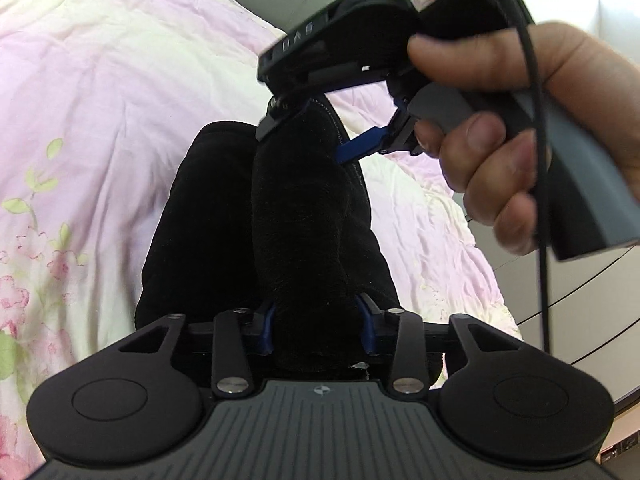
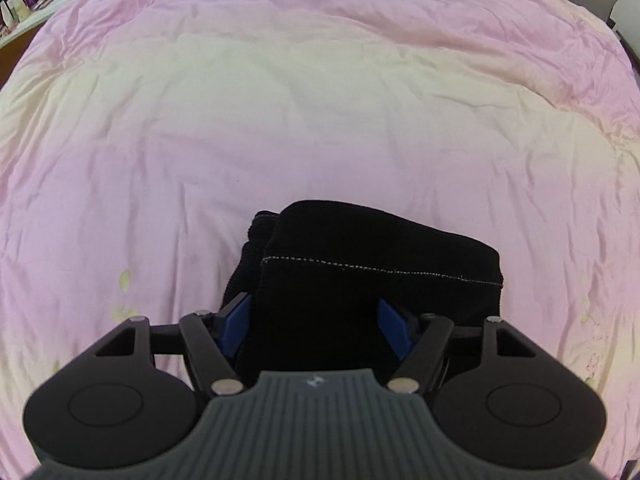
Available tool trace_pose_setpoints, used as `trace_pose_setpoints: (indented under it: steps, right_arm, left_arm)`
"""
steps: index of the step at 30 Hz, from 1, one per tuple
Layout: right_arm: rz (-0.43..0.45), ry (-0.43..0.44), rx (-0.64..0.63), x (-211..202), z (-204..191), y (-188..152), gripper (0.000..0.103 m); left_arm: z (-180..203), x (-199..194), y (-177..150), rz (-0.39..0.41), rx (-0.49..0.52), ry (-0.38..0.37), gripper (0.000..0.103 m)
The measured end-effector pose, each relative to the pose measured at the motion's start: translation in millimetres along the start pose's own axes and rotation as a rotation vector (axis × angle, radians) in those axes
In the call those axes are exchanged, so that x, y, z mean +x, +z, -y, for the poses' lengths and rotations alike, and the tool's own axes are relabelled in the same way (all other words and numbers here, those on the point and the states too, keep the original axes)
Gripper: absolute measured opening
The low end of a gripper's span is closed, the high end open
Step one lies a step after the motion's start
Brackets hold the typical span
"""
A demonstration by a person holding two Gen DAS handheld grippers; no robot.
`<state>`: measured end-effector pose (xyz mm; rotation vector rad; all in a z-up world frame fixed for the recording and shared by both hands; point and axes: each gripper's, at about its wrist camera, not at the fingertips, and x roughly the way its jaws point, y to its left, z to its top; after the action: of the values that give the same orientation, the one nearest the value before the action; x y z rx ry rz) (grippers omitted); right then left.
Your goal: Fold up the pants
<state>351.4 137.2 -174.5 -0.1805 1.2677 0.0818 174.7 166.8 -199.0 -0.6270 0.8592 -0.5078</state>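
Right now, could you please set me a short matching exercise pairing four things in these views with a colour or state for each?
Things:
1. pants
2. bedspread
3. left gripper
4. cable

Descriptions:
A. pink and cream, with flowers printed along one side
B. thin, black, running past the person's right hand
C. black, with a line of pale stitching
D. shut on bunched black fabric

Pairs: 1-C, 2-A, 3-D, 4-B

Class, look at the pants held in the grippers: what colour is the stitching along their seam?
White dotted stitching on black pants; clearest in the right wrist view.
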Motion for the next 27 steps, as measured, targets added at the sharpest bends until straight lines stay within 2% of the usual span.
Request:
trace_pose_setpoints:
  steps: [1,2,4,7,9,12,16,19,22,24,25,27]
  right_arm:
    - [0.009,-0.016,-0.028,3,-2,-1,0.054]
    - [0.02,-0.012,-0.038,4,-1,-2,0.05]
    - [0.029,0.022,-0.036,0,4,-4,0.038]
    - [0.039,0.09,0.02,-15,16,0,0.034]
    - [0.052,0.139,0.051,-30,23,2,0.033]
    - [0.067,0.192,0.067,-50,23,5,0.033]
    - [0.068,0.244,0.073,-56,4,10,0.033]
    - [0.042,0.24,0.048,-37,-21,10,0.035]
    - [0.017,0.19,0.01,5,-40,1,0.039]
    - [0.035,0.176,-0.015,29,-44,-9,0.047]
    - [0.067,0.194,-0.006,32,-38,-13,0.052]
    - [0.117,0.278,0.048,23,-21,-18,0.054]
  left_arm:
    - [-2,-1,1,0.001,-0.013,-0.014,0.037]
    - [-5,-2,1,0.001,-0.025,-0.029,0.036]
    - [-8,-9,5,0.003,-0.046,-0.073,0.033]
    - [-7,-28,12,0.024,-0.057,-0.166,0.031]
    - [-8,-40,16,0.03,-0.068,-0.205,0.031]
    - [-16,-55,21,0.041,-0.087,-0.224,0.031]
    - [-40,-68,21,0.04,-0.176,-0.214,0.031]
    - [-66,-54,13,-0.024,-0.266,-0.157,0.03]
    - [-84,-21,-1,-0.106,-0.306,-0.081,0.03]
    - [-88,-15,-5,-0.087,-0.323,-0.111,0.03]
    - [-88,-17,-3,-0.086,-0.323,-0.119,0.031]
    - [-86,-22,-2,-0.087,-0.319,-0.128,0.031]
